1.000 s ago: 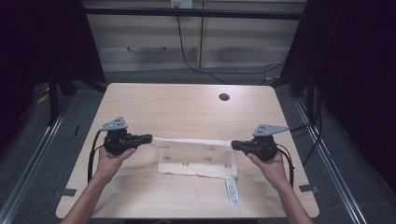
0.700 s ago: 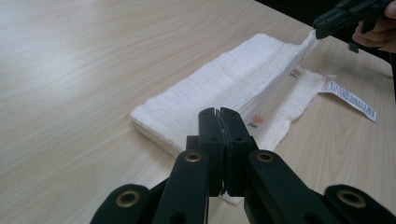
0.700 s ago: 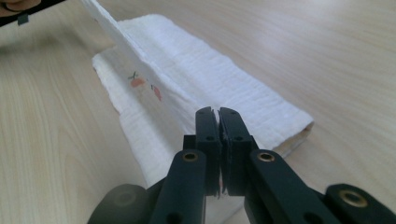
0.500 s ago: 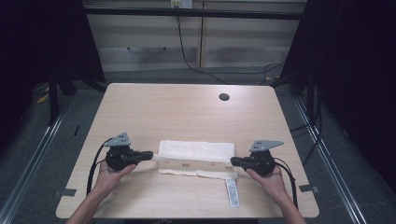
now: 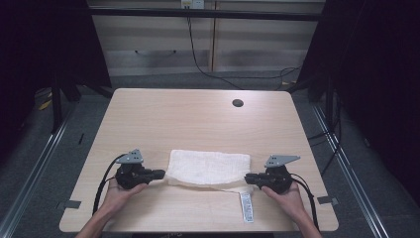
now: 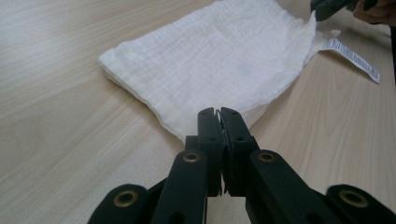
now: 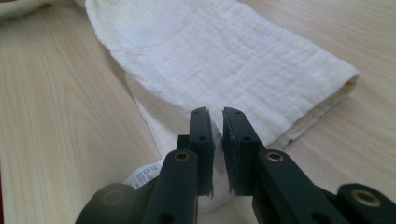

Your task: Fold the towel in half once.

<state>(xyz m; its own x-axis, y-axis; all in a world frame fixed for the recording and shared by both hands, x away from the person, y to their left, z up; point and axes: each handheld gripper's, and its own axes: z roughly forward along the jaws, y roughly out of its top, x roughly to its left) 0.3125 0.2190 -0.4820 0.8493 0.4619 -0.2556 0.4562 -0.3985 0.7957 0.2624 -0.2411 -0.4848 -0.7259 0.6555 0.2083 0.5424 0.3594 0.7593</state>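
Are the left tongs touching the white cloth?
Touching. The left gripper view shows the left tongs closed on an edge of the white cloth.

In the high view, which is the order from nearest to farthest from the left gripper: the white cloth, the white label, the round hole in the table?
Measured from the left gripper:
1. White cloth: beside its jaws, at the table's near middle.
2. White label: further right, near the front edge, lying past the cloth's right corner.
3. Round hole: far side of the table, right of centre.
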